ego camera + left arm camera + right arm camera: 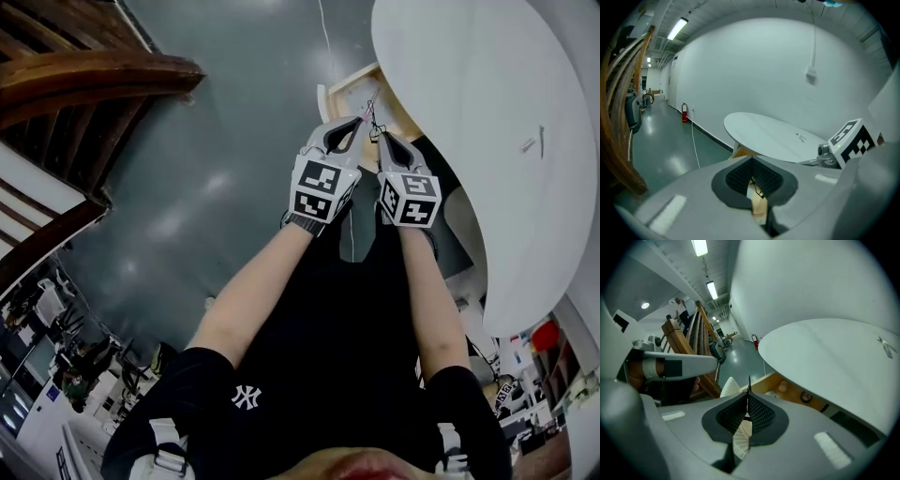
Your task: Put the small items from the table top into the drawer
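Note:
Over the open wooden drawer (349, 92), under the round white table (487, 112), my two grippers are held close together. The left gripper (360, 122) is shut on a thin dark wiry item (372, 112), which shows between its pads (757, 188). My right gripper (382, 137) is shut too, and a thin dark tip (749, 383) sticks out past its pads. I cannot tell whether both hold the same piece. A small item (532, 143) lies on the table top, also visible in the left gripper view as a small mark (800, 137).
A dark wooden stair frame (75, 84) stands at the left over the grey floor (216, 187). The drawer front (797, 392) carries a round knob (783, 386). A red fire extinguisher (685, 112) stands by the white wall.

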Available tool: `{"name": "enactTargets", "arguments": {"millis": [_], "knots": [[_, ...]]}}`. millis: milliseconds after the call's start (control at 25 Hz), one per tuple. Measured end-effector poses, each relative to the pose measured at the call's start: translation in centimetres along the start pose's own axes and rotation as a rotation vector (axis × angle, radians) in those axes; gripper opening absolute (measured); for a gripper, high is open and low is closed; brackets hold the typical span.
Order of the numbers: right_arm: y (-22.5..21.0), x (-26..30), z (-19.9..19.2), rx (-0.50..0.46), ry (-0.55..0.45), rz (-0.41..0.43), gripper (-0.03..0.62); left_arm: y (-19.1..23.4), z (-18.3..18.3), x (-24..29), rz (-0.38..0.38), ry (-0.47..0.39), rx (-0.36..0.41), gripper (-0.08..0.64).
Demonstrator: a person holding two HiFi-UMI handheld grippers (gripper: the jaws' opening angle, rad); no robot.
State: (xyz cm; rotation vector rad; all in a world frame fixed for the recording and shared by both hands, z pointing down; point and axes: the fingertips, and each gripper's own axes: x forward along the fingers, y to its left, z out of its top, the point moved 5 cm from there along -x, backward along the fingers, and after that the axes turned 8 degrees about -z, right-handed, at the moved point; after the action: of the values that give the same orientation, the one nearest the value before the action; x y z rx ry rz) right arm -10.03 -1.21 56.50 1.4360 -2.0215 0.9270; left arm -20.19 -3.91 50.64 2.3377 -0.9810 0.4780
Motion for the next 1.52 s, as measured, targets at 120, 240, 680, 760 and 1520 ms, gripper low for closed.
{"name": "enactTargets", "arguments": {"millis": [120, 240, 680, 760, 1520], "knots": [[-0.2, 1.5, -1.2, -0.007, 0.027, -0.005, 0.031, 0.2, -0.9, 0.7, -0.017, 0.012, -0.001, 0.008], [-0.3, 2.9, -2.2, -0.015, 0.058, 0.003, 0.031, 0.4, -1.5, 1.6, -0.034, 0.019, 0.005, 0.008], [0.5, 5.7, -5.0, -0.021, 0.191, 0.059, 0.051, 1.5, -1.3, 2.5, -0.047, 0.02, 0.023, 0.008], [0.7, 5.8, -5.2, -0.018, 0.2, 0.067, 0.069, 1.5, -1.3, 2.5, -0.048, 0.022, 0.024, 0.008], [-2.7, -4.6, 1.7, 0.059, -0.023, -0.042, 0.023, -5.2, 3.1, 3.0, -0.158, 0.029, 0.08, 0.008]]}}
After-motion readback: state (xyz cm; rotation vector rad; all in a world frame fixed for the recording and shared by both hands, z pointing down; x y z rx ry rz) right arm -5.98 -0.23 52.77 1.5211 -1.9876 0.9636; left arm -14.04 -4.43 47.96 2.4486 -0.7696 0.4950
